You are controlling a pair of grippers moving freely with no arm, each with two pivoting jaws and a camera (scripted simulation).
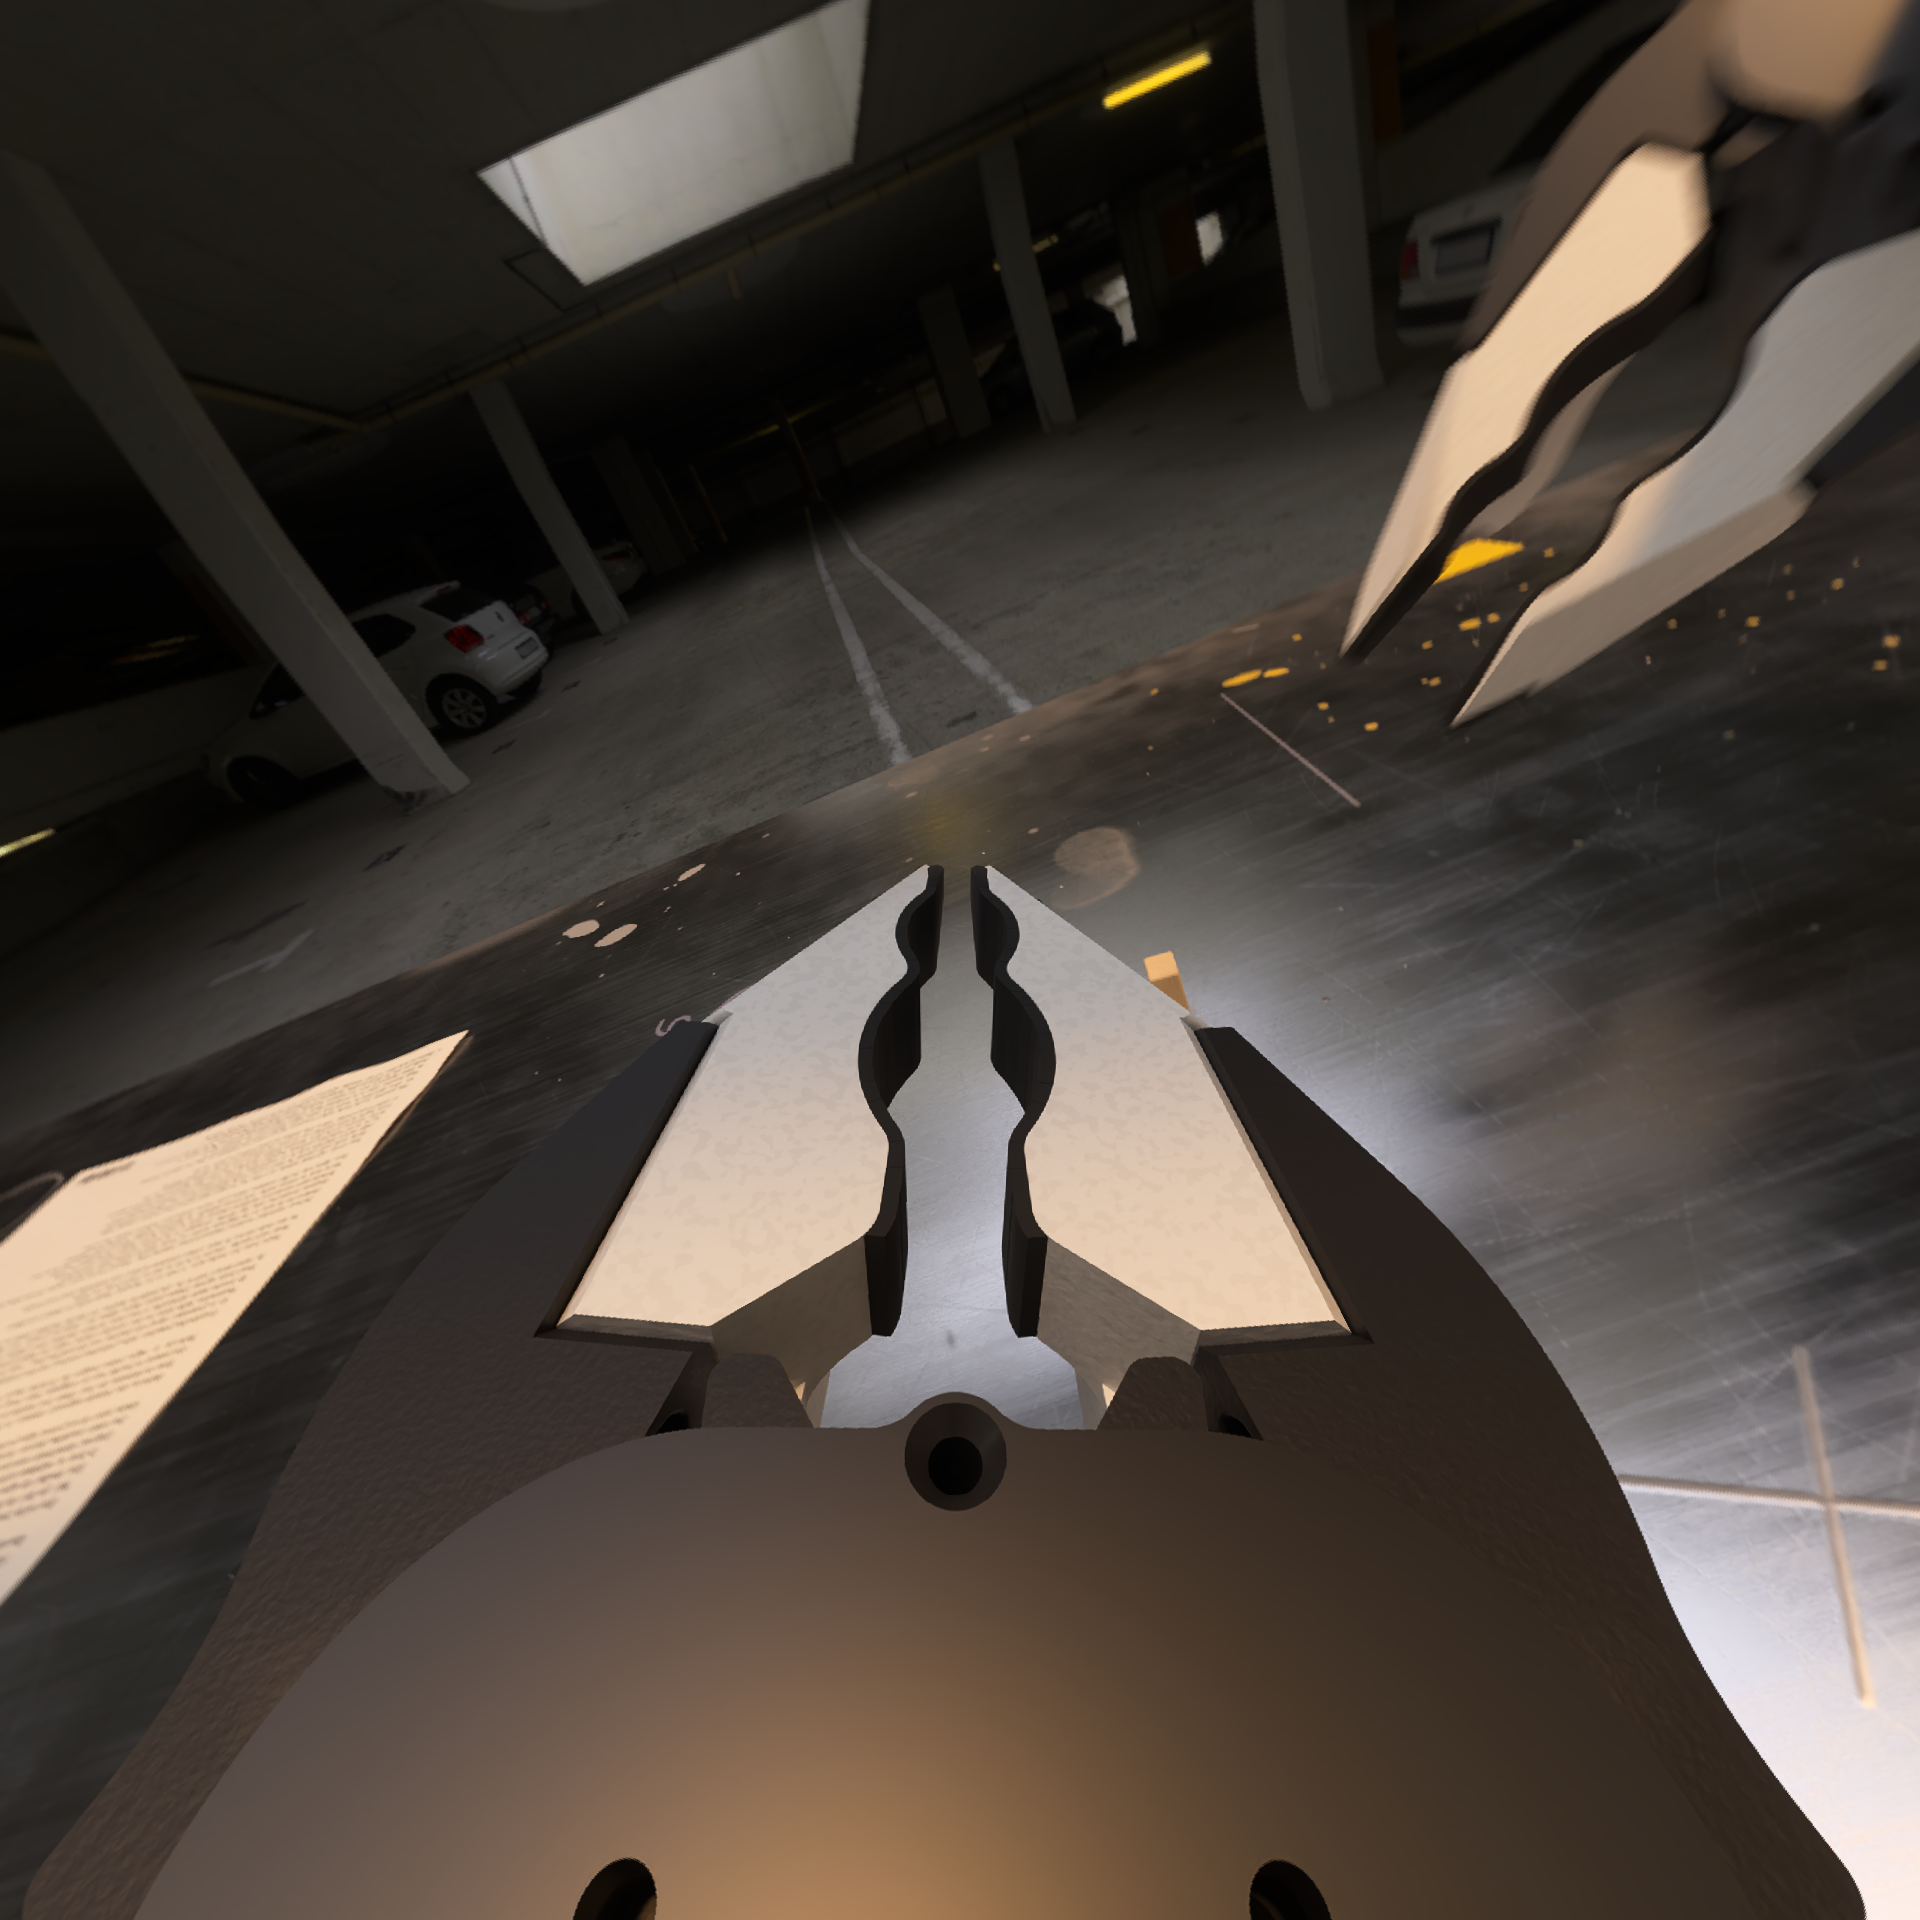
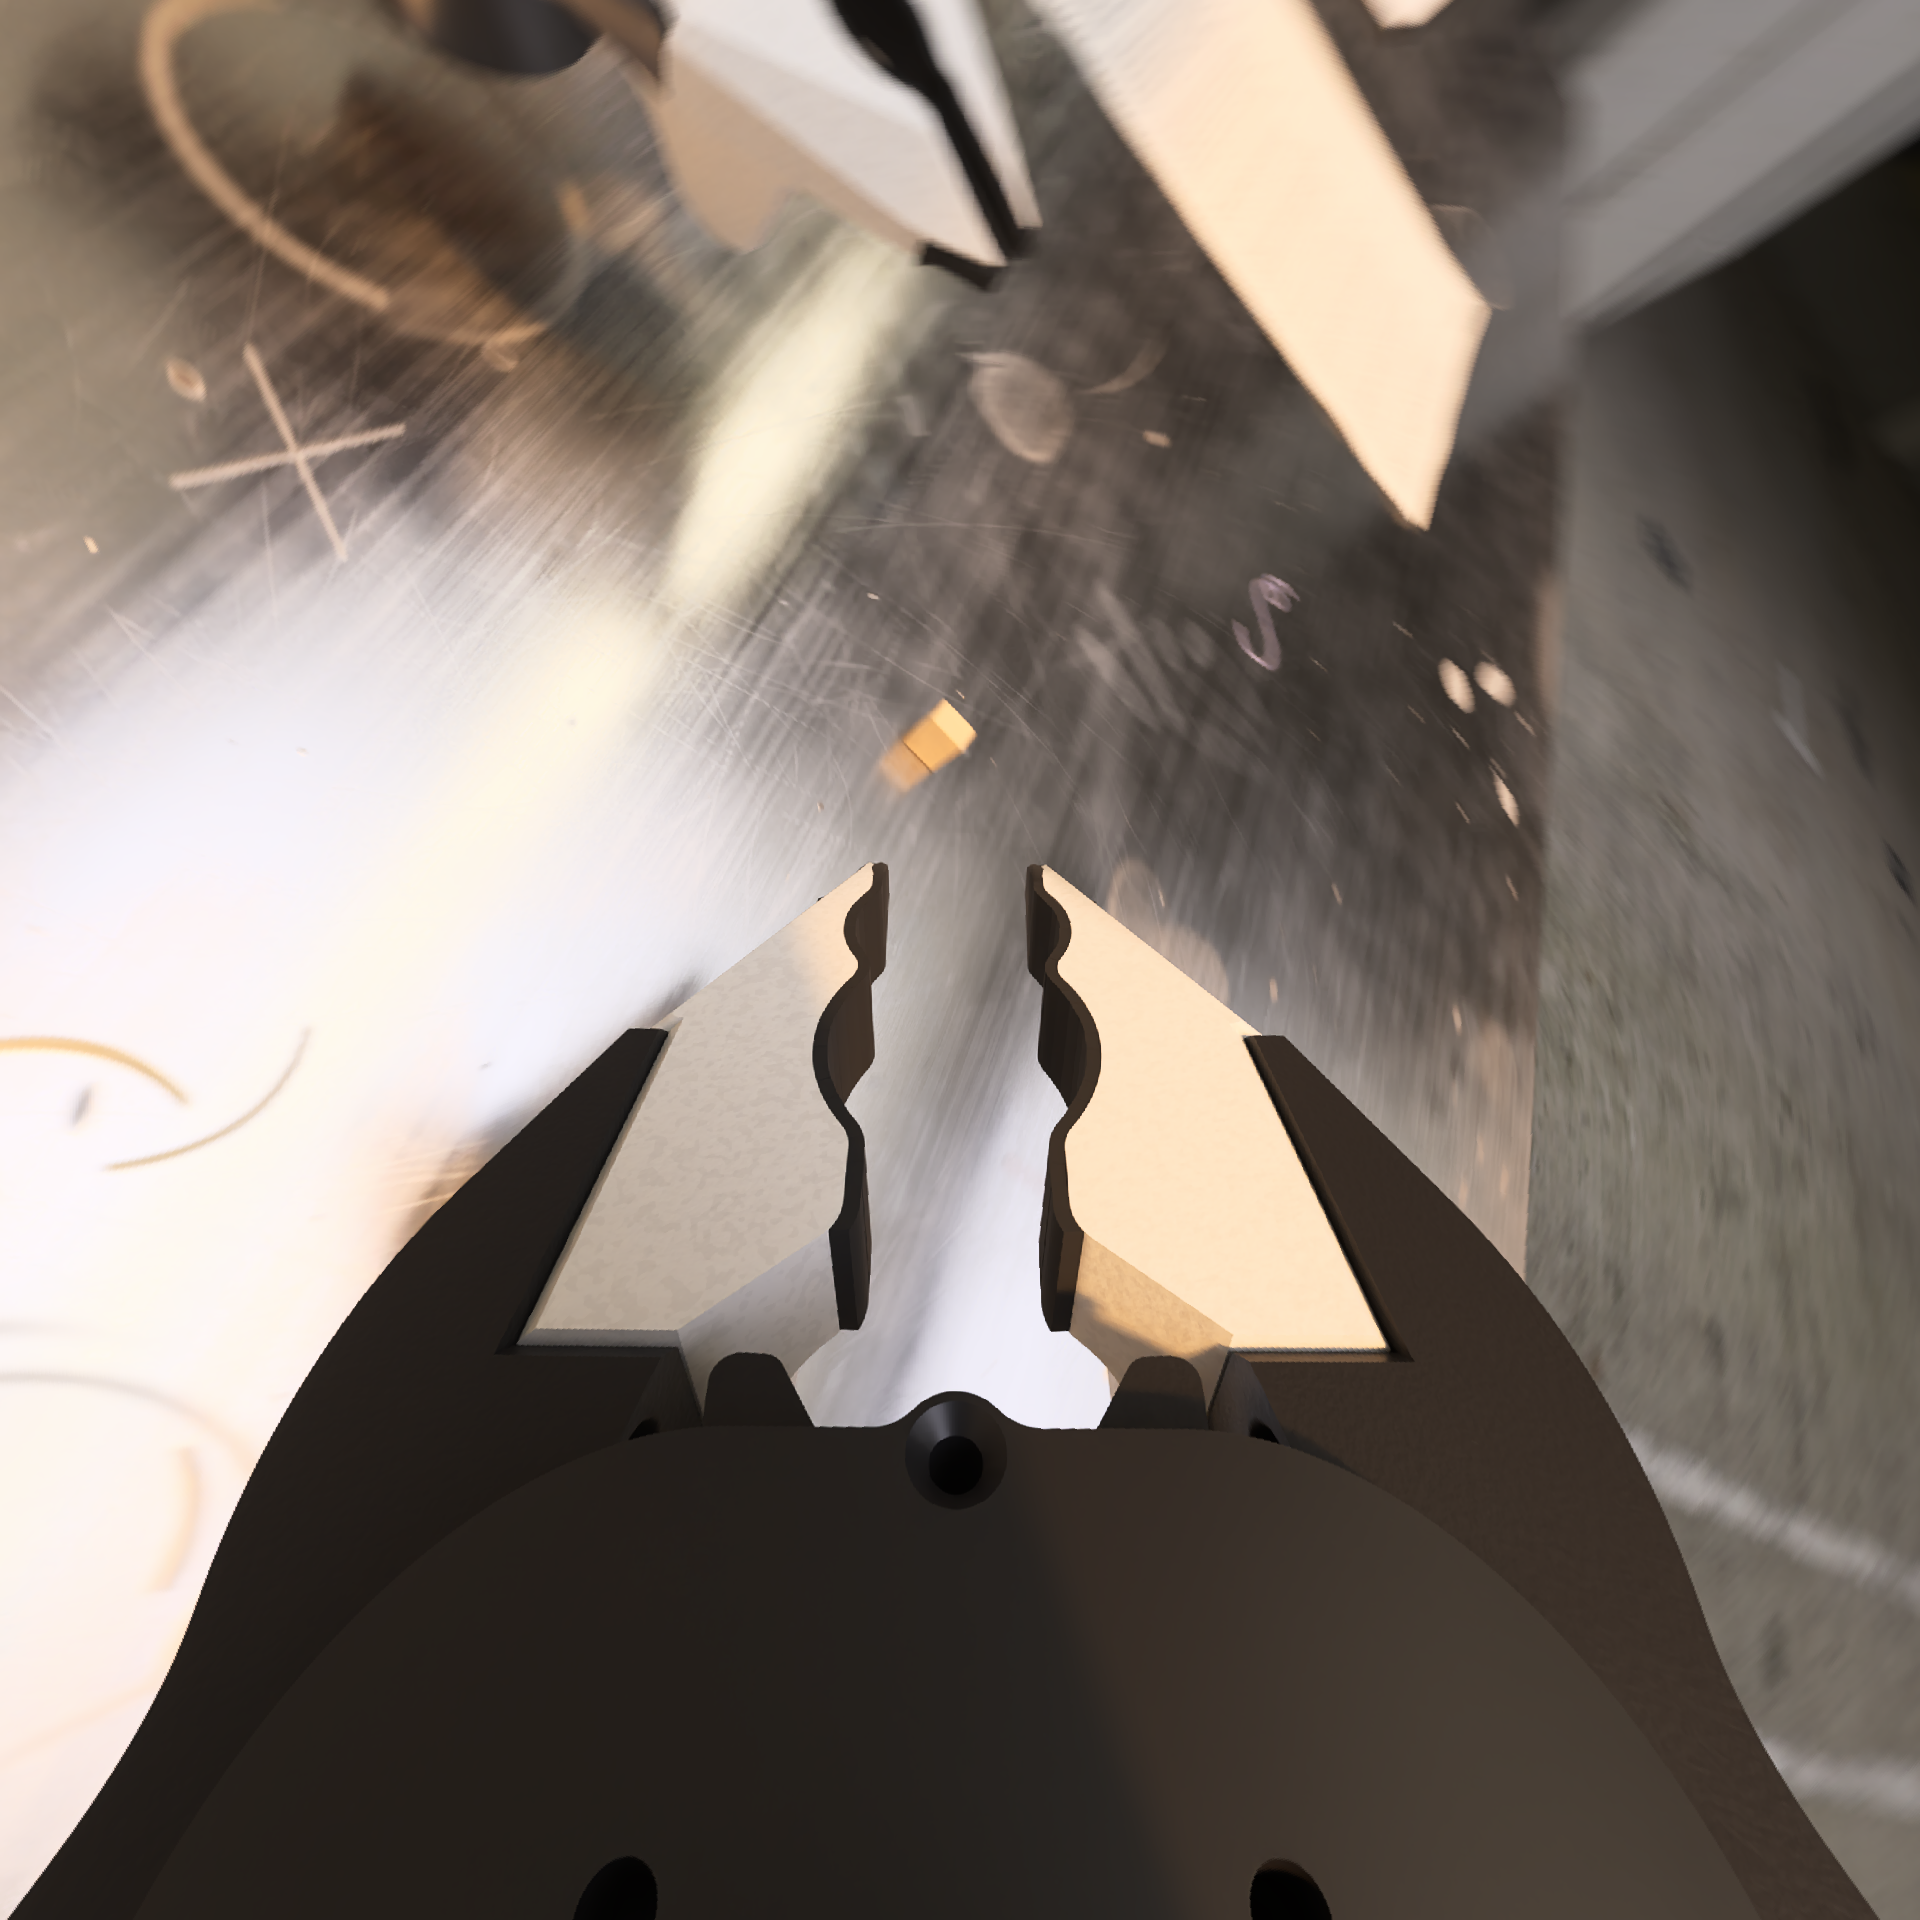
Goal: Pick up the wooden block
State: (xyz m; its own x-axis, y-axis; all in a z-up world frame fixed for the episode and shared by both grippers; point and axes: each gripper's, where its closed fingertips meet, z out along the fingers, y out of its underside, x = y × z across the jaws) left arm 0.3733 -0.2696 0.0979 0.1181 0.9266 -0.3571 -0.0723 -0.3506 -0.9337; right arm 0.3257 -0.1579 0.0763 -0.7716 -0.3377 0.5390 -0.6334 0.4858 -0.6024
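Underground car park beyond the far edge of the scratched dark metal counter (image 1: 1558,1039). Grey concrete floor (image 1: 727,675) with two white painted lines (image 1: 883,644) running away from that edge. Concrete pillars (image 1: 1309,208) left and right, a white car (image 1: 416,665) parked past the far-left corner, another white car (image 1: 1455,260) toward the far right. Bright rectangular ceiling opening (image 1: 686,145) overhead, a yellow strip light (image 1: 1153,78) beside it. Strong glare across the counter's middle.

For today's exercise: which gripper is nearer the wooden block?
Probably left. The block sits just right of the left gripper; the right gripper points at it from farther off.
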